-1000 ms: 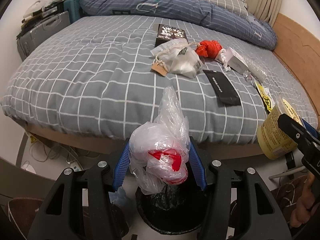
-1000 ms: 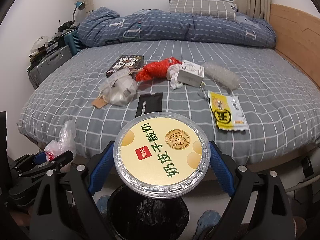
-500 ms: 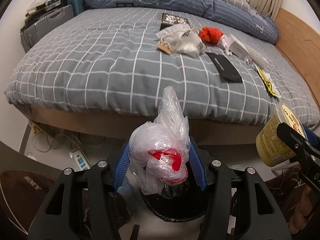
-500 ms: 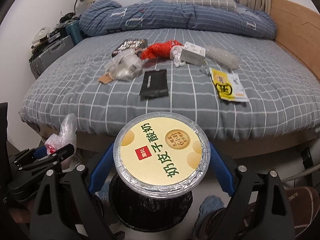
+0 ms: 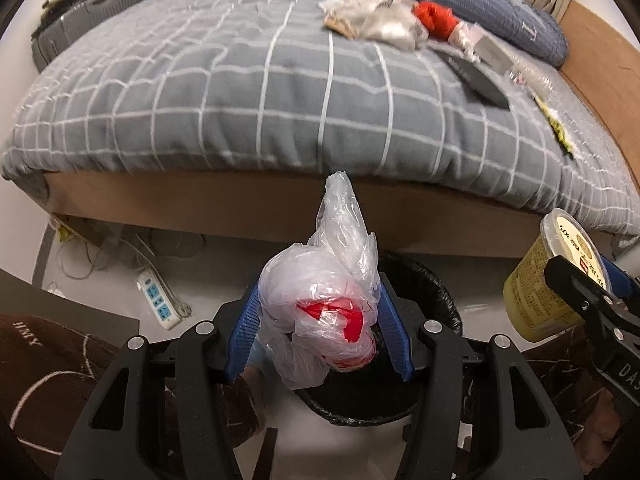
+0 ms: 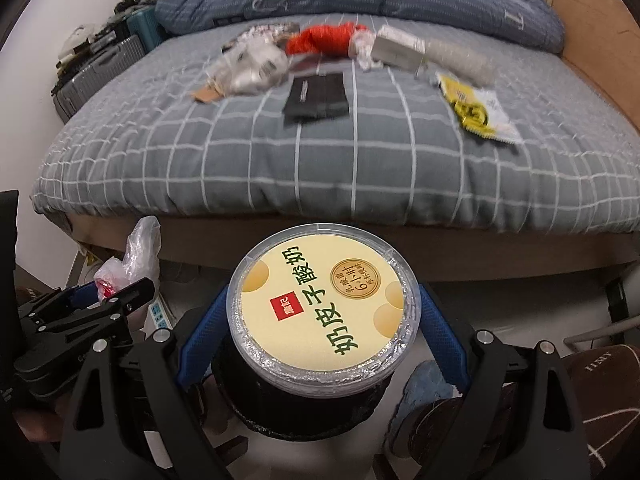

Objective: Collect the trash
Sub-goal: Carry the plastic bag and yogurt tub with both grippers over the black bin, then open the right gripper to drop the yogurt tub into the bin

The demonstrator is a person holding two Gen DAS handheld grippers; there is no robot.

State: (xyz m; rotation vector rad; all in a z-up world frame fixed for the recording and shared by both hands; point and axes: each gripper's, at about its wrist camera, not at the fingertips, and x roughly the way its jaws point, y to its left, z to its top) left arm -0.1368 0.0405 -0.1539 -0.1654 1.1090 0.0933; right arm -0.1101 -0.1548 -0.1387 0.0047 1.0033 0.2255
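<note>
My left gripper (image 5: 318, 330) is shut on a crumpled clear plastic bag with red print (image 5: 324, 304) and holds it above a black-lined trash bin (image 5: 420, 280) on the floor. My right gripper (image 6: 322, 320) is shut on a yellow yogurt tub (image 6: 322, 314) with a foil-rimmed lid, held over the same bin (image 6: 280, 416). The tub also shows at the right of the left wrist view (image 5: 548, 280). The bag also shows at the left of the right wrist view (image 6: 128, 264).
Trash lies on the grey checked bed (image 6: 240, 152): a red bag (image 6: 324, 40), a clear bag with a tag (image 6: 252, 68), a black packet (image 6: 318, 94), a white box (image 6: 398, 46), a yellow wrapper (image 6: 474, 108). A power strip (image 5: 160, 300) lies on the floor. Suitcases (image 6: 100, 68) stand at the left.
Both grippers have drawn back from the bed and dropped lower with their loads. The bin now sits closer under them and the bed edge is farther away.
</note>
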